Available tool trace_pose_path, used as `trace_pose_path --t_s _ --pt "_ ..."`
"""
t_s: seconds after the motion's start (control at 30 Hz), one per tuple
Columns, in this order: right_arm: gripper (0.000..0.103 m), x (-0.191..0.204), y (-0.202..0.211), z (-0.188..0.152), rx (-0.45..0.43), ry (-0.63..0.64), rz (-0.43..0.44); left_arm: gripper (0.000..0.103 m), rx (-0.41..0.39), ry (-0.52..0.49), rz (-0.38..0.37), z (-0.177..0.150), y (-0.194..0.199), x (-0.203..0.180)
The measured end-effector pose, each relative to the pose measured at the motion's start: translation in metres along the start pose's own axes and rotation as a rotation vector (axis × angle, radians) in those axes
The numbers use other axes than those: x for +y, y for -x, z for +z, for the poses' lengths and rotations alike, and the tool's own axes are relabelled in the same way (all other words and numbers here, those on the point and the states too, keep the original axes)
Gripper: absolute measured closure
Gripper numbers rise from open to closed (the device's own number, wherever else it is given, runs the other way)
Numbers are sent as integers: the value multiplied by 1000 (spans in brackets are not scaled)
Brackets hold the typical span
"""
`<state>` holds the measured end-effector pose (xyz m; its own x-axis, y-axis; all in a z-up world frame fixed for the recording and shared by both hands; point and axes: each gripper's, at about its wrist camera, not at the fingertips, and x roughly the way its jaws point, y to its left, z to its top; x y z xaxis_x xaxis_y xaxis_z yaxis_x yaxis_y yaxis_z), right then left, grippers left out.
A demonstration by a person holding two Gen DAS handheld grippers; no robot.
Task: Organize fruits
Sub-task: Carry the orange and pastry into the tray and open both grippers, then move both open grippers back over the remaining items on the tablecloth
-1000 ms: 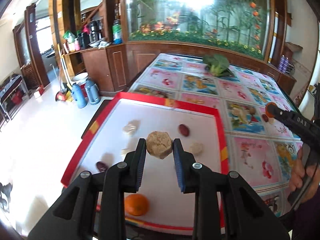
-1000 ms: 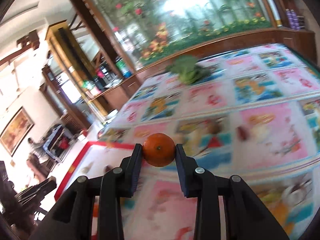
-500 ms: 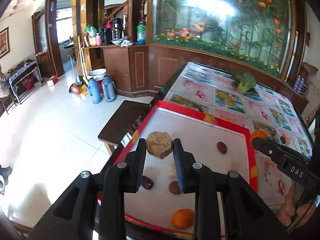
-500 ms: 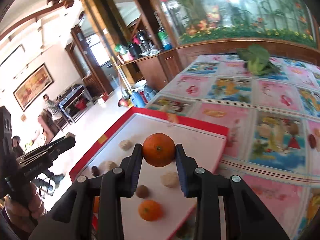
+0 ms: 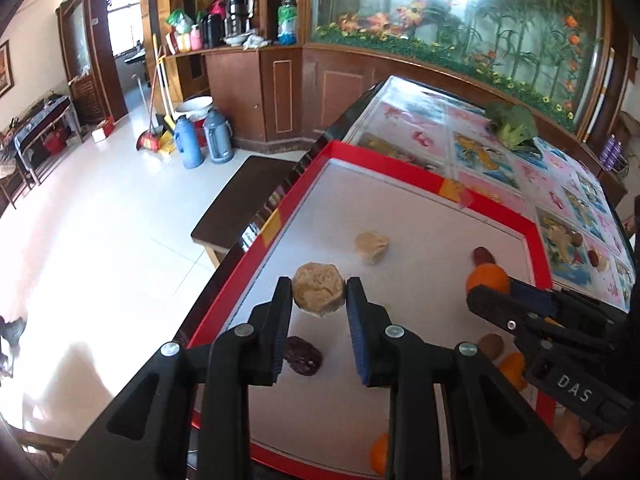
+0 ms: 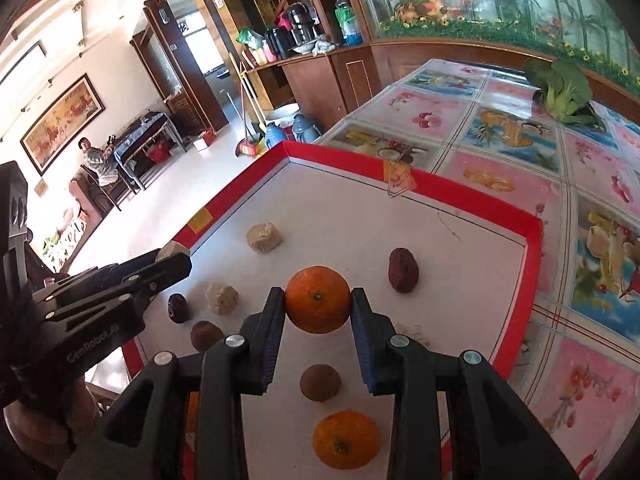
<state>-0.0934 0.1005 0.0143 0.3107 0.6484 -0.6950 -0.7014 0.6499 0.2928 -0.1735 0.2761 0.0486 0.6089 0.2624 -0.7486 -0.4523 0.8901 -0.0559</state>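
Note:
My left gripper [image 5: 319,298] is shut on a tan lumpy fruit [image 5: 319,289], held above the left part of a white tray with a red rim [image 5: 416,186]. My right gripper [image 6: 317,303] is shut on an orange [image 6: 317,299], held over the same tray [image 6: 460,196]. On the tray lie another orange [image 6: 345,445], a dark red date [image 6: 403,265], a brown round fruit [image 6: 320,382], a tan lump [image 6: 263,237] and a dark date [image 5: 303,355]. The right gripper also shows in the left wrist view [image 5: 486,282], the left one in the right wrist view [image 6: 172,258].
The tray sits at the table's left end, on a fruit-patterned cloth [image 6: 516,136]. A green leafy vegetable [image 6: 564,88] lies at the table's far side. A dark bench [image 5: 240,200] and two blue flasks [image 5: 204,140] stand on the floor to the left.
Both grippers have come lower and closer over the tray, each still holding its fruit. The right gripper has moved left, nearer the left one.

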Motion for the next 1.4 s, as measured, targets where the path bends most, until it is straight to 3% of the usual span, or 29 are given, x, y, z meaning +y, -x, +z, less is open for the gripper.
trace_pose_path --t_s 0.4,0.73,0.8,0.87,1.0,1.13,1.4 --pt "71 11 -18 5 105 23 -21 73 42 -35 8 6 -14 -11" --pt "70 17 -23 4 136 65 -41 72 77 -43 12 8 -22 -18" --pt "70 20 -22 4 134 80 -56 64 81 -37 4 10 -22 -17" --pt "69 21 -23 3 135 90 -63 37 89 -32 10 9 -22 -18" --pt "56 18 -17 1 125 92 -61 35 75 -39 23 7 -17 -19" --pt "56 14 1 0 66 95 -51 35 50 -26 26 7 -5 -17" --pt "52 -6 45 1 -41 54 -83 22 -39 -65 8 7 34 -38"
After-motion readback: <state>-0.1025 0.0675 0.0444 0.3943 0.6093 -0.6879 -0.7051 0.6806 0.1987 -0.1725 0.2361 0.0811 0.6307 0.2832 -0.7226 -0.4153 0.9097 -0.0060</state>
